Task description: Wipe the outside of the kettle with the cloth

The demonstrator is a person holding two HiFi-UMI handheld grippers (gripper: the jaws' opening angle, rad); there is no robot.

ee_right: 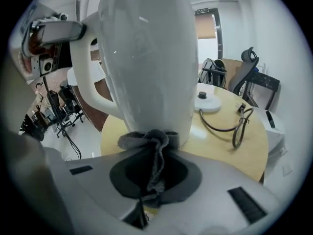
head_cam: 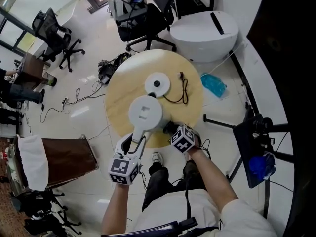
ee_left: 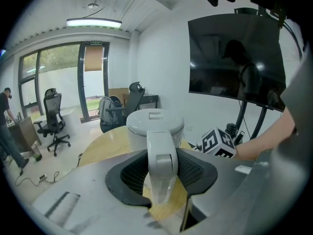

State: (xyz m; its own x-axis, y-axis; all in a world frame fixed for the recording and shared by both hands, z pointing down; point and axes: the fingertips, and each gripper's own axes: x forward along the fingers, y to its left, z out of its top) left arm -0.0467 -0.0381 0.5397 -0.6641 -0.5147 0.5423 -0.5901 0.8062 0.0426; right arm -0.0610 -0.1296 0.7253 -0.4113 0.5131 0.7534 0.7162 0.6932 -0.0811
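Office flooring is showing around a round wooden worktop (head_cam: 123,90), with wheeled chairs (head_cam: 54,31) standing beyond it, on the far side from both hand-held grippers.

The left hand-held gripper (head_cam: 137,143) is closing its jaws on the handle (ee_left: 161,163) of the white kettle (head_cam: 145,113). The pads are pressing on both sides of the handle, and the kettle body is standing directly ahead of the jaws. In the left gripper view (ee_left: 161,180) the handle is covering most of the body, so only the lid (ee_left: 155,120) and a strip of wall are showing.

The right hand-held gripper (head_cam: 170,130) is gripping a bunched grey cloth (ee_right: 155,151). The cloth is rising out of the closed jaws (ee_right: 154,182) and is touching the lower wall of the kettle (ee_right: 146,58) just ahead of them. This contact is hidden in the head view, where the lid is covering the body from above.

In the right gripper view the cloth is masking the kettle's bottom edge and the frame is cutting off its top. Whether the kettle is resting on the worktop or hanging just above it cannot be told. The spout is not showing in any view.

The round white base (head_cam: 157,84) is sitting well ahead of both hand-held grippers, apart from the kettle. Its black cord (head_cam: 183,90) is lying looped on the worktop ahead of the right hand-held gripper and to its right.
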